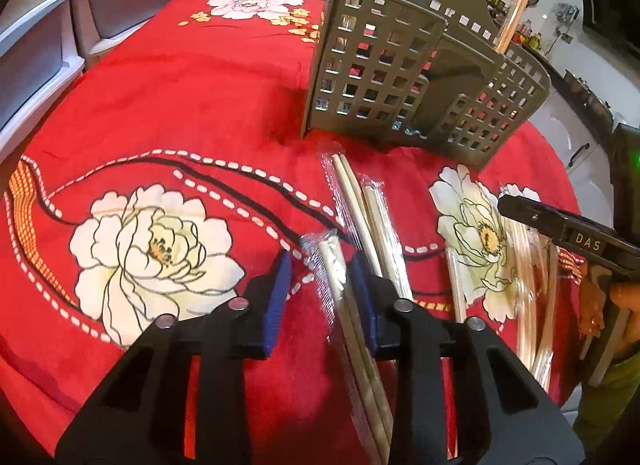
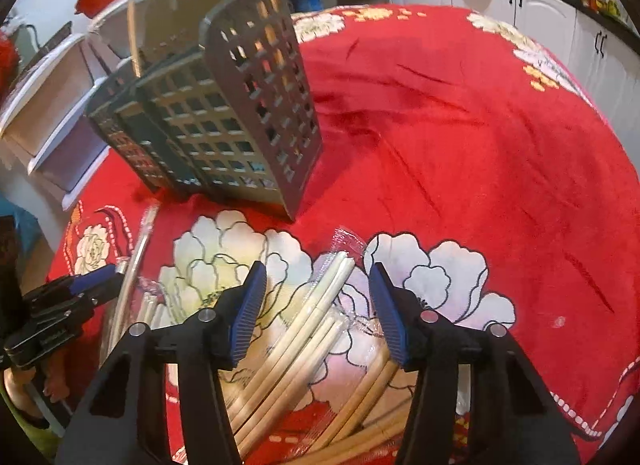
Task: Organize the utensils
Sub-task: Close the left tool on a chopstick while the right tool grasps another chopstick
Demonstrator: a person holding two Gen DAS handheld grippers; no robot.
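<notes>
Heads up, a lot is cut off here. In your left wrist view the wrapped chopstick pair (image 1: 340, 285) runs down between the fingers and out of the bottom of the frame, so you can't see its far end. The clear wrap blurs the edges too. The right blue pad (image 1: 362, 297) sits right against the wrapper; the left pad (image 1: 278, 297) shows a strip of red cloth between it and the pair. So your left gripper (image 1: 320, 297) has narrow jaws around that pair, not clearly clamped on both sides.

Two more wrapped pairs (image 1: 368, 221) lie just beyond it, pointing toward the grey utensil caddy (image 1: 400, 77). Chopsticks already stand in the caddy, tops cropped by the frame edge. The caddy's middle compartments are too dark to read.

Your right gripper (image 2: 318, 305) angles steeply down over a loose pile of chopsticks (image 2: 312, 341) on the red floral tablecloth (image 2: 480, 145). Jaws are open with several sticks lying between them, and neither pad touches them. The pile's lower ends vanish behind the gripper body.

From the left view, the right gripper (image 1: 560, 225) pokes in at the right edge, fingers mostly out of frame, with the sticks under it smeared by blur.
</notes>
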